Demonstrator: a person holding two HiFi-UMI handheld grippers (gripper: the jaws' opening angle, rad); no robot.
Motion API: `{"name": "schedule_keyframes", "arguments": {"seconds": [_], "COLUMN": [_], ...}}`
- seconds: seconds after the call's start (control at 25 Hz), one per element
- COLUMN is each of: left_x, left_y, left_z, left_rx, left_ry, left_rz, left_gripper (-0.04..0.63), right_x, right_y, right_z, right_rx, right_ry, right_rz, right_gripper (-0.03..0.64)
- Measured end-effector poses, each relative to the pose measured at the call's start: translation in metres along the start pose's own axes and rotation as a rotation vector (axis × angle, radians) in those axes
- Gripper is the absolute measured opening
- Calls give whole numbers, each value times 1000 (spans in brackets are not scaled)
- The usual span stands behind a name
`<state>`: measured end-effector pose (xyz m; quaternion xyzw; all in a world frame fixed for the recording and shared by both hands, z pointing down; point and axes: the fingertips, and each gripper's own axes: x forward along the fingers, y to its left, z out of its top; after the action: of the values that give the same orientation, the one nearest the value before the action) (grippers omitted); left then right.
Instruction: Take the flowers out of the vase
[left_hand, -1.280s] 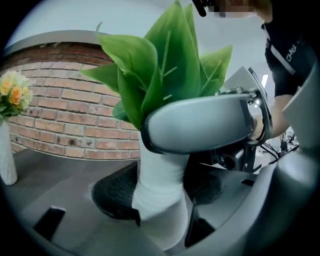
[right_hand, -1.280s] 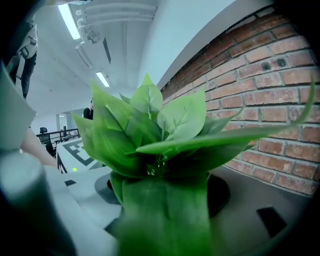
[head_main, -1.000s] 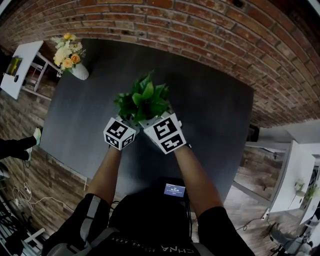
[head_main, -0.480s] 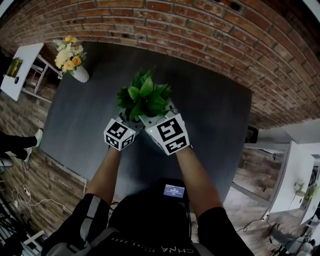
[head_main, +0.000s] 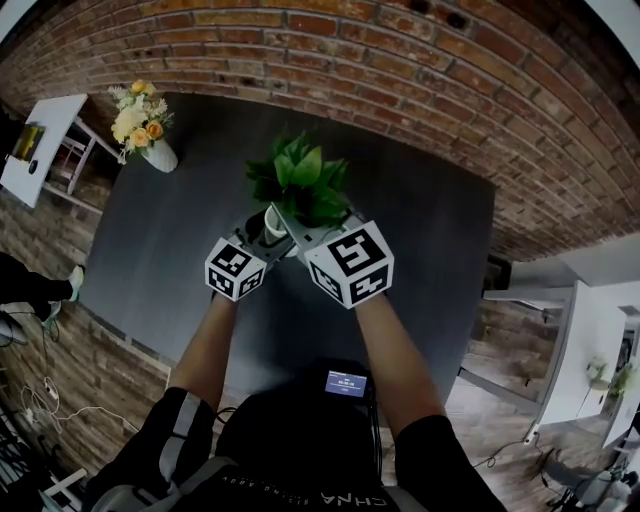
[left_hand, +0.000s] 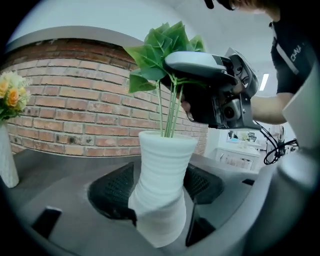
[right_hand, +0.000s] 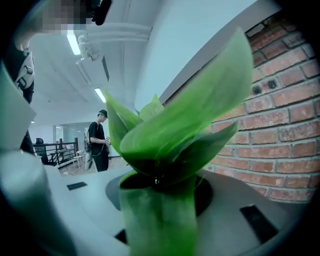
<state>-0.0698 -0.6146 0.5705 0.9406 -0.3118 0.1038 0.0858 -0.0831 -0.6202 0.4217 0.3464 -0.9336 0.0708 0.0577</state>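
A white ribbed vase (left_hand: 162, 160) stands on the dark grey table (head_main: 170, 240). My left gripper (left_hand: 157, 192) is shut on its lower half, one black pad (left_hand: 112, 192) on each side. Green leafy stems (left_hand: 167, 107) rise out of the vase's mouth. My right gripper (head_main: 300, 222) is above the vase, and its jaws have just been closing on the base of the green bunch (right_hand: 165, 150). The bunch fills the right gripper view and hides the pads there. In the head view the vase's rim (head_main: 275, 222) shows below the leaves (head_main: 300, 175).
A second white vase with yellow and white flowers (head_main: 140, 120) stands at the table's far left corner. A brick wall (head_main: 400, 70) runs behind the table. A white side table (head_main: 40, 140) stands to the left. A person (right_hand: 97, 142) stands far off.
The right gripper has risen with the green bunch, which now stands higher over the vase. The vase's rim has come into sight in the head view. The left gripper has kept still.
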Motion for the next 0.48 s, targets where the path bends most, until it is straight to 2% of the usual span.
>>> {"name": "schedule_keyframes", "arguments": {"seconds": [0.48], "left_x": [-20], "left_y": [-7], "left_z": [11], "left_rx": [11], "left_ry": [26], "left_rz": [15], "left_gripper": [284], "right_x": [-32], "right_y": [4], "right_z": [52], "right_rx": [-17], "right_ry": [-69], "right_rz": [-26], "right_gripper": [101]}}
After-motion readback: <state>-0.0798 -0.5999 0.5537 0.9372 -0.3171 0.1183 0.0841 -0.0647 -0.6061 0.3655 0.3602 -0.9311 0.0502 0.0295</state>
